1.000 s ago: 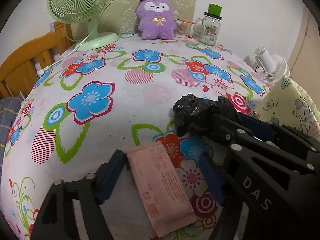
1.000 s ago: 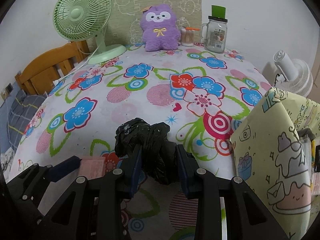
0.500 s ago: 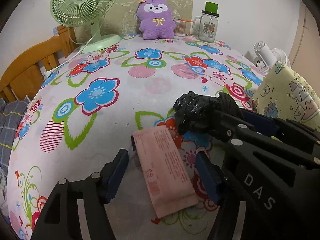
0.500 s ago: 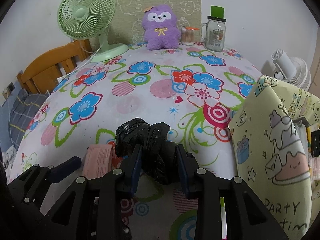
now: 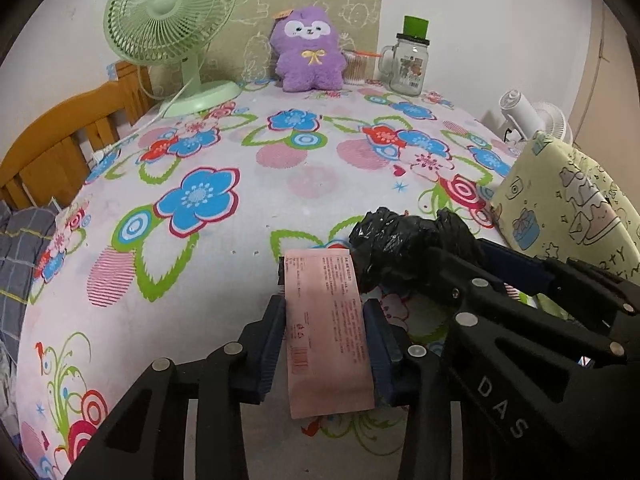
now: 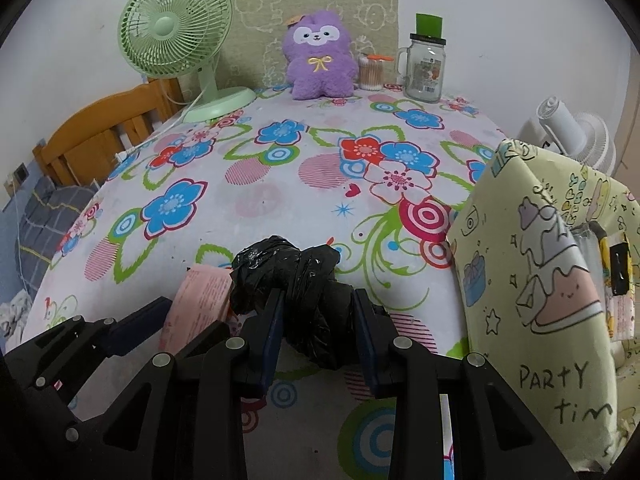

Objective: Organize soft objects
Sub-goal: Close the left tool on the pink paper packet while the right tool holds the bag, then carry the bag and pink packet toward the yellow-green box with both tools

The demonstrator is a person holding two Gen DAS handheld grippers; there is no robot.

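Note:
My left gripper (image 5: 325, 322) is shut on a flat pink packet (image 5: 326, 332) and holds it above the flowered tablecloth (image 5: 224, 184); the packet also shows in the right wrist view (image 6: 200, 300). My right gripper (image 6: 318, 316) is shut on a crumpled black plastic bag (image 6: 296, 276), which also shows in the left wrist view (image 5: 404, 240), just right of the packet. A yellow-green cartoon gift bag (image 6: 536, 280) stands open at the right edge of the table, close to my right gripper.
At the back stand a green desk fan (image 6: 176, 36), a purple plush toy (image 6: 318, 60), a cotton-swab jar (image 6: 370, 72) and a glass mug jar (image 6: 426, 68). A wooden chair (image 5: 60, 148) is at the left. A white fan (image 6: 572, 132) is behind the gift bag.
My left gripper closed from open onto the pink packet and lifted it off the cloth. My right gripper kept hold of the black bag and drew back slightly toward the gift bag.

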